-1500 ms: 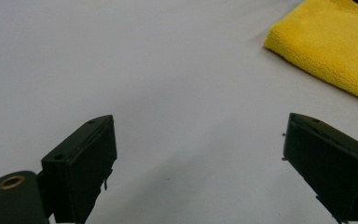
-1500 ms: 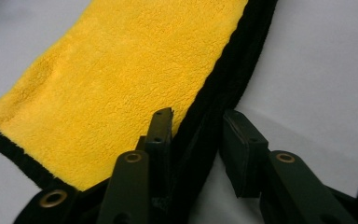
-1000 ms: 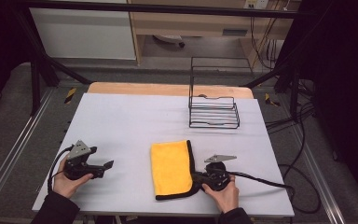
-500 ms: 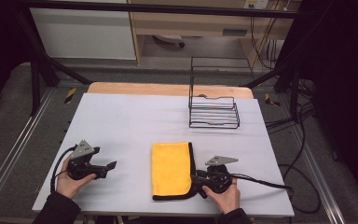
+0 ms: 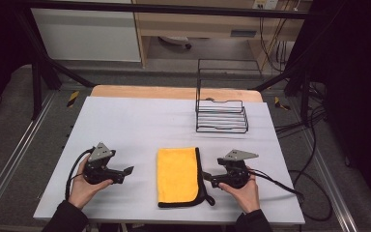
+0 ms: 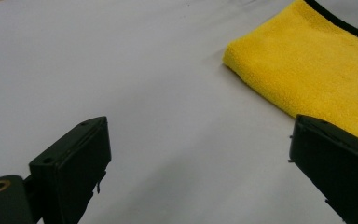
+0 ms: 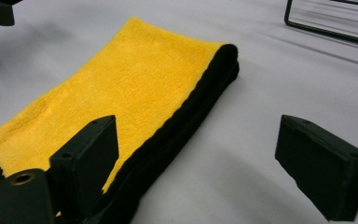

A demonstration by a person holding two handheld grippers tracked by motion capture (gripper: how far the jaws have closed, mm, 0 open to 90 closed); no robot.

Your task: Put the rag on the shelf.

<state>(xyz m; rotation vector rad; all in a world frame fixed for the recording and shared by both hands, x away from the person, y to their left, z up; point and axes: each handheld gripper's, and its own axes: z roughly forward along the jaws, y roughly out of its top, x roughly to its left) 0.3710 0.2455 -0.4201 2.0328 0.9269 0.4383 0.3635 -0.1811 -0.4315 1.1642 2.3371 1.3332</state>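
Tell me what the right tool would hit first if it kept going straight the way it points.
Probably the folded yellow towel. The right tool points at its black-trimmed side from close by, jaws open, and nothing lies between them. The towel's edge already sits just ahead of its jaws in the right gripper view.

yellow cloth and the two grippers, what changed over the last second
The right gripper has backed off the yellow cloth: a second ago its jaws were at the black right edge, now they stand open just beside it. The left gripper shifted slightly toward the cloth, open and apart from it. The cloth and wire rack stayed put.
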